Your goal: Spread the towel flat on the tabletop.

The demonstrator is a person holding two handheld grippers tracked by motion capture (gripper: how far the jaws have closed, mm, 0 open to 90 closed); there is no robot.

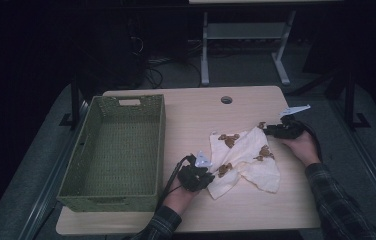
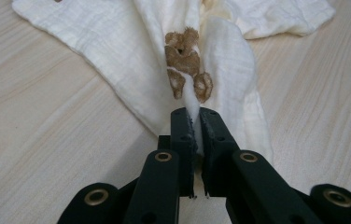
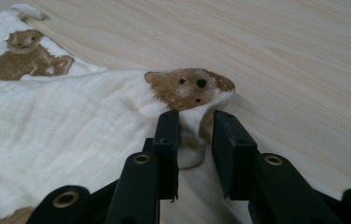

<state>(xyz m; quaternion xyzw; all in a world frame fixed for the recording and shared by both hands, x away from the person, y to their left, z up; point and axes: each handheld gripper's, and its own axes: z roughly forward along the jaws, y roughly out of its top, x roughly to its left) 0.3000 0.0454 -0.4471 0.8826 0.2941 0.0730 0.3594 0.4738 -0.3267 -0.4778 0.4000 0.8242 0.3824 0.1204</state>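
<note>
Left gripper view: left gripper (image 2: pixel 196 122) pinches cloth (image 2: pixel 131 56).

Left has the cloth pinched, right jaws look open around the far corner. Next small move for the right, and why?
Probably close the right gripper on the corner. The left gripper is already clamped on a fold of the bear-print cloth, while the right jaws stand apart with the cloth's corner bunched between them, pads not pressing it. Lifting now would likely leave that corner on the table.

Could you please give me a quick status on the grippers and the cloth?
Left gripper shut on cloth. Right gripper open astride its corner. Basket beside, nothing in the way.
</note>
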